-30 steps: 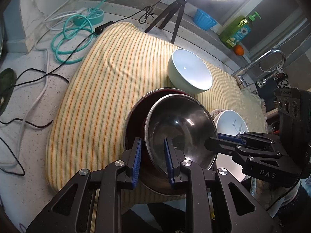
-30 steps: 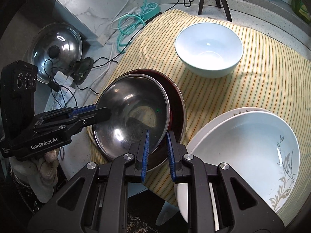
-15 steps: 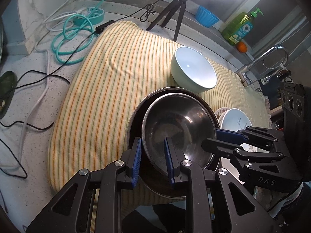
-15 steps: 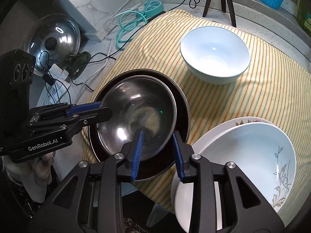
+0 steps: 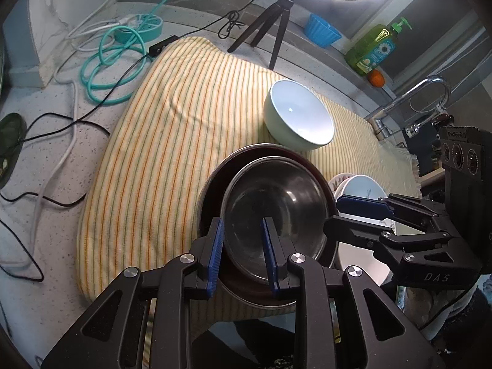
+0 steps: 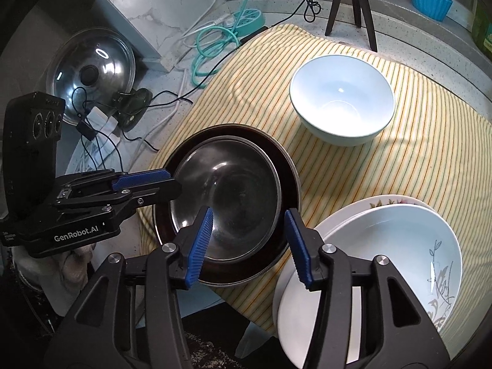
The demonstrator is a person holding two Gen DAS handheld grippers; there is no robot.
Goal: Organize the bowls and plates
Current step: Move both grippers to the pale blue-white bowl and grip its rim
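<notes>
A steel bowl (image 5: 276,206) (image 6: 227,203) sits nested inside a wider dark-red bowl (image 5: 212,190) (image 6: 289,178) on a striped cloth (image 5: 172,141). My left gripper (image 5: 241,249) (image 6: 173,183) stays shut on the steel bowl's rim, one pad outside the wall and one inside. The jaws of my right gripper (image 6: 249,246) (image 5: 333,213) are opening. The near rims of both bowls lie between its pads, which press on nothing. A pale blue bowl (image 5: 298,120) (image 6: 341,101) stands farther back. Stacked white plates with a leaf pattern (image 6: 384,261) (image 5: 359,187) lie to the right.
A tripod (image 5: 273,21) with a ring light stands behind the cloth, beside a coiled teal cable (image 5: 113,61) and loose wires. A pot lid (image 6: 89,70) leans at the left. A blue cup (image 5: 321,29), a green soap bottle (image 5: 372,49) and a faucet (image 5: 412,95) are at the back right.
The steel bowl went from tilted to lying flat inside the dark-red bowl. My right gripper let go of its rim and spread its jaws. The left gripper kept its hold.
</notes>
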